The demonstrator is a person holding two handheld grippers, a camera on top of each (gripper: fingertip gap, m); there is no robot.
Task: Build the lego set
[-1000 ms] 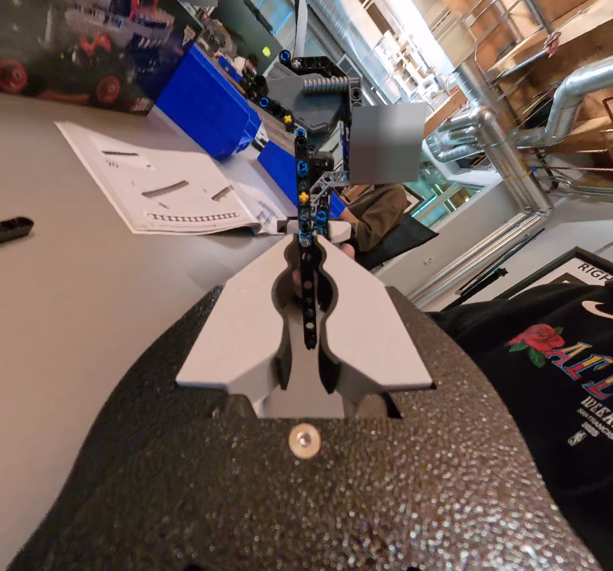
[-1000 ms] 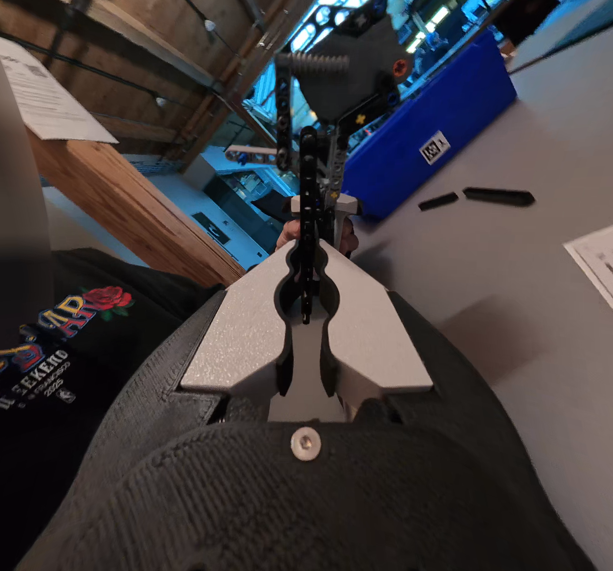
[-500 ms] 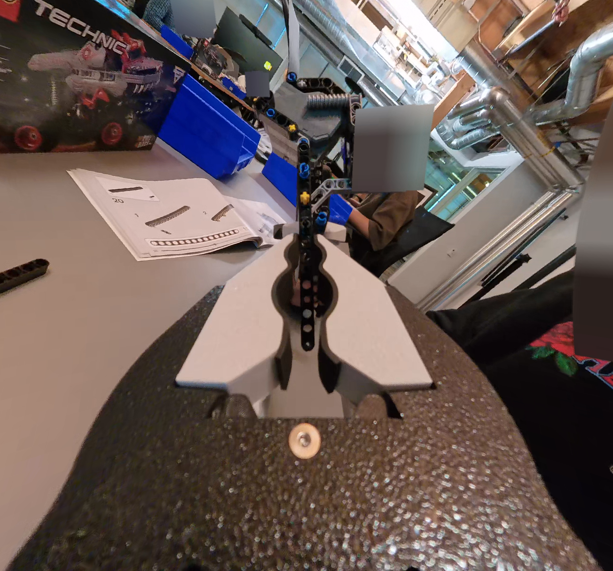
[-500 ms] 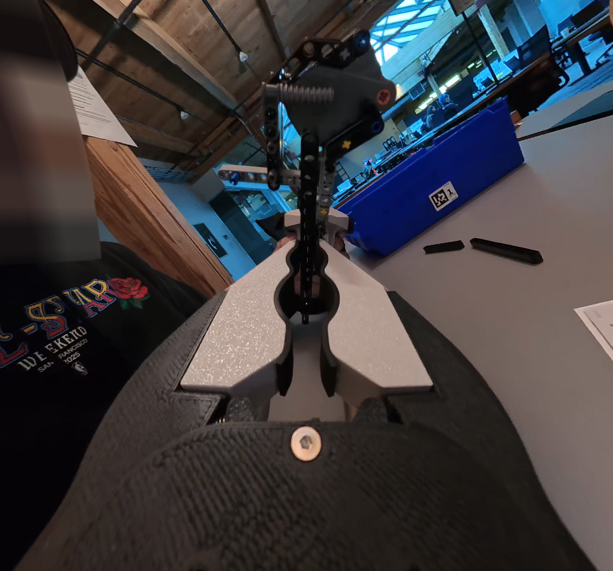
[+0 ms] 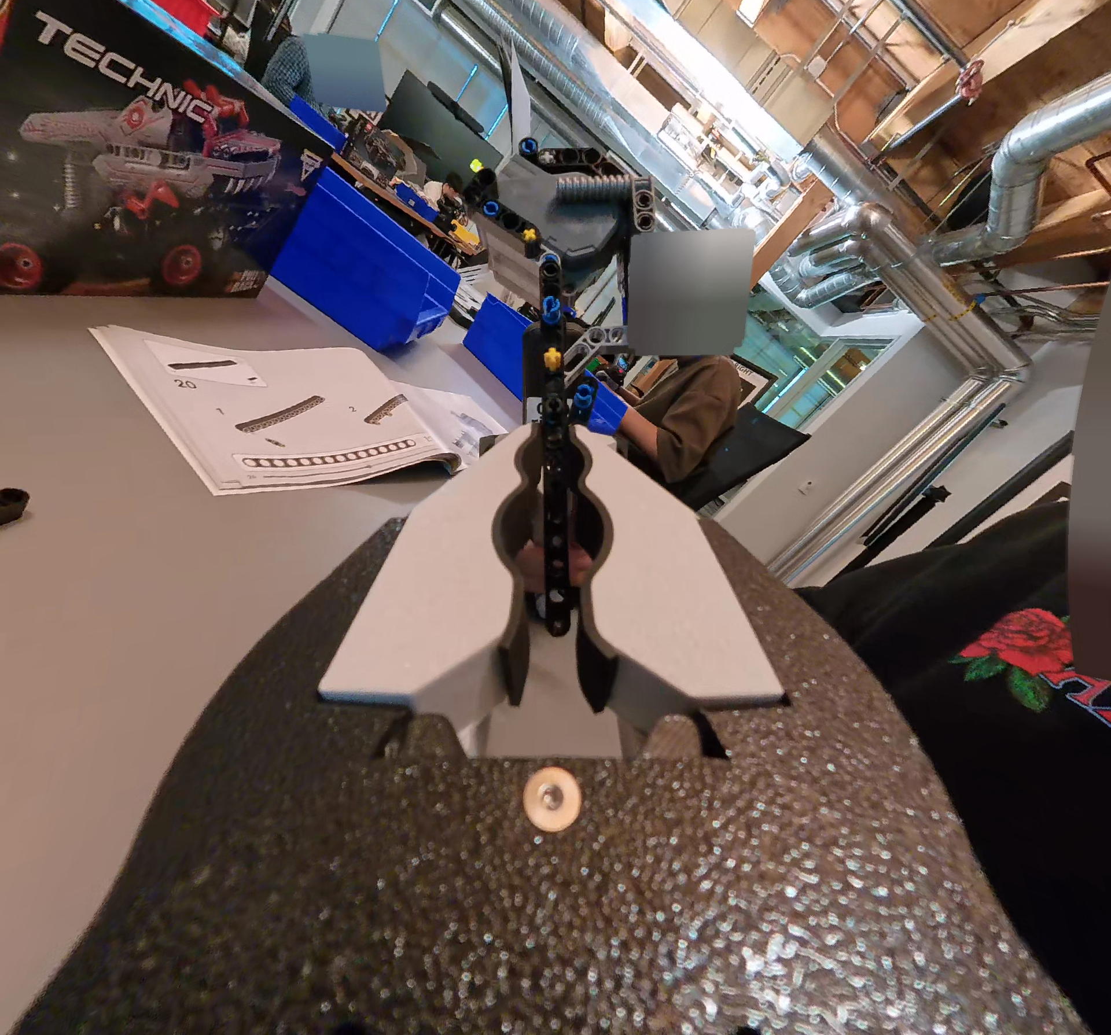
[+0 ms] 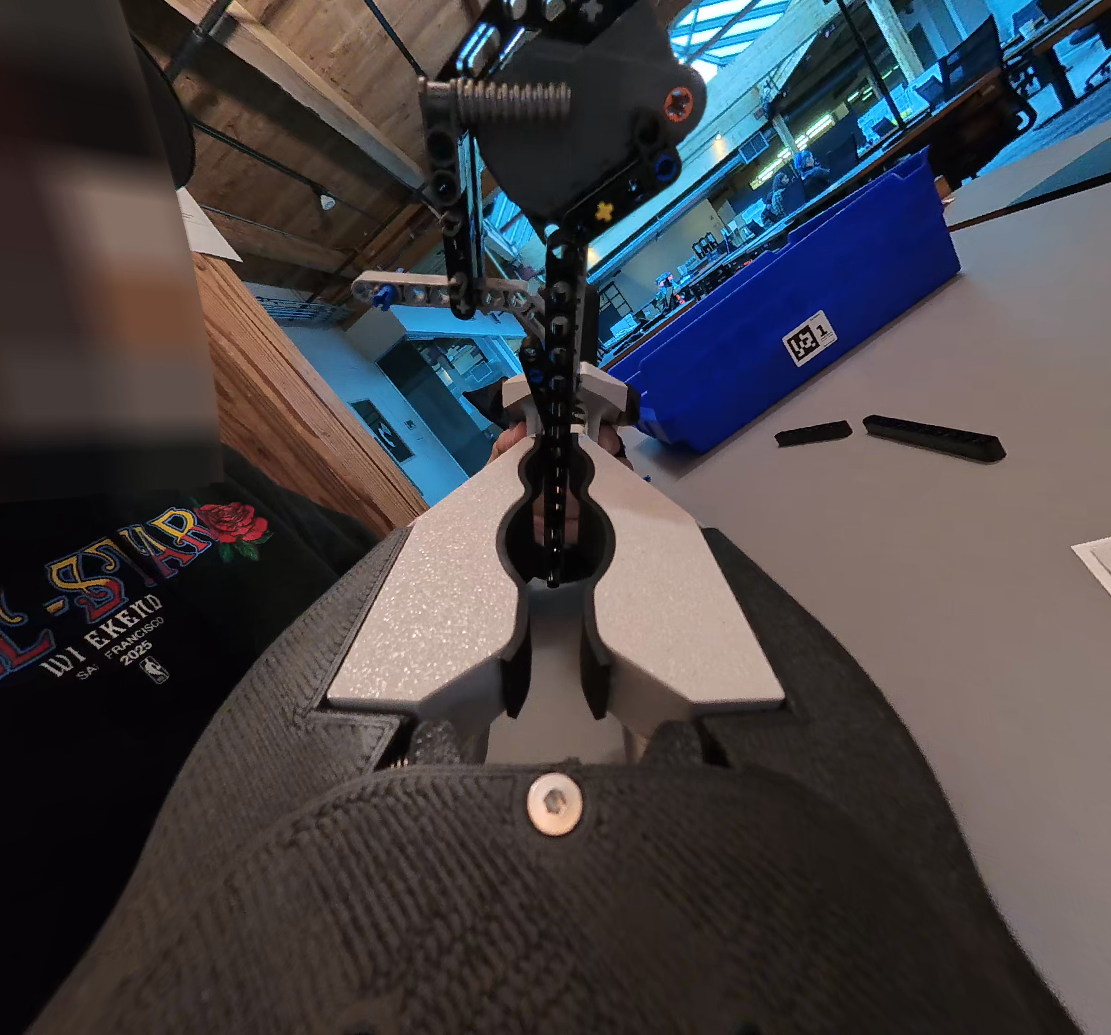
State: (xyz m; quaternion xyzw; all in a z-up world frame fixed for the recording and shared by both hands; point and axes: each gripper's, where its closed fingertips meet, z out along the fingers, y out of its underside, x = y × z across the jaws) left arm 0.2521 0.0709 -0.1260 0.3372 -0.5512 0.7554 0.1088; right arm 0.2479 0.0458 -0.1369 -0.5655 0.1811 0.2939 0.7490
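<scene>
Black perforated beam (image 5: 554, 525) of lego assembly (image 6: 565, 122) clamped from opposite sides by left gripper (image 5: 553, 447) and right gripper (image 6: 556, 453), above grey worktop (image 6: 902, 555).

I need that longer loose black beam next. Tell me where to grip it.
Grip the longer black beam at mid-length, coming from above with the tongs across its narrow width. It lies flat on the table, long sides free, the shorter beam off one end.

— What's past my counter (image 5: 120, 585)?
— A seated person (image 5: 691, 423) in a brown top, silver ducts (image 5: 1022, 152) overhead.
— And my side?
— Wooden beams (image 6: 288, 393), a blue-lit hall behind.
</scene>
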